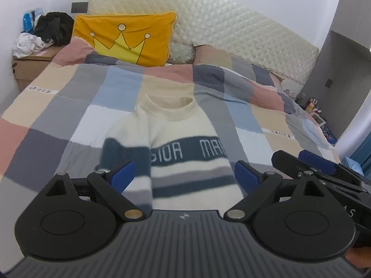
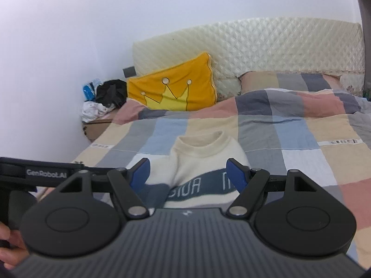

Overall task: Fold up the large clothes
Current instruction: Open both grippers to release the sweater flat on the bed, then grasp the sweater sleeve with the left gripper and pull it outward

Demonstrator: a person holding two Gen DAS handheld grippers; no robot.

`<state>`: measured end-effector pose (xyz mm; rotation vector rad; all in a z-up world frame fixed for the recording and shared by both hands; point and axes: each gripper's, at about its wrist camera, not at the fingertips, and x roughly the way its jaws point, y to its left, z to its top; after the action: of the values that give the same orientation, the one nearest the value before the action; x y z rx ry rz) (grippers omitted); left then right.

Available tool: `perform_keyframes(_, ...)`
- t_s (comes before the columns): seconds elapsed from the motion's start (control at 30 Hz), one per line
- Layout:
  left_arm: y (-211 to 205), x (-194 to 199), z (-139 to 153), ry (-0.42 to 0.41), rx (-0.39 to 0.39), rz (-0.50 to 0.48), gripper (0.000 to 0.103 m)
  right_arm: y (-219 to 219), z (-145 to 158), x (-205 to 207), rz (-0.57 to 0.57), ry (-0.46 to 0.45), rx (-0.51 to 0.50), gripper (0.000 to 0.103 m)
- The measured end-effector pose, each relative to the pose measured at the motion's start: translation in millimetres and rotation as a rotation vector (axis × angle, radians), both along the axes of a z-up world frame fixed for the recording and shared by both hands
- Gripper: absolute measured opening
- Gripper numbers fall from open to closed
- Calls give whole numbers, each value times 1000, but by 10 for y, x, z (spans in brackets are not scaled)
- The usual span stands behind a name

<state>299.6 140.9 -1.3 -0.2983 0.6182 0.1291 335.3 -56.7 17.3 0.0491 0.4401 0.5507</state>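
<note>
Left wrist view, fuzzy striped knit sweater on patchwork quilt, both grippers' jaws apart.

A cream turtleneck sweater with navy and grey stripes and white lettering lay flat at lower centre of both frames, collar upward, left sleeve folded inward.

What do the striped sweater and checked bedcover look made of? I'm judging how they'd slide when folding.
Cream-and-navy striped sweater: seems a soft, matte knit with a ribbed collar and woven-in lettering. Pastel checked bedcover: probably thin woven cotton, matte and lightly wrinkled.
</note>
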Motion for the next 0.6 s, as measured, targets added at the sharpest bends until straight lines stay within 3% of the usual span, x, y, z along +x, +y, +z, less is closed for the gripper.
perform_keyframes(0.3,-128,-688,-196,40,-32,-7,95,-185,-157,-585,-29,-8,-50,74)
perform_keyframes(0.47,-78,-882,-607,108,-68,1,94,-278,-531,-738,-50,21,-38,74)
perform_keyframes(0.6,-12,-955,-1020,179,-95,16,82,-282,-924,-790,-72,59,-35,74)
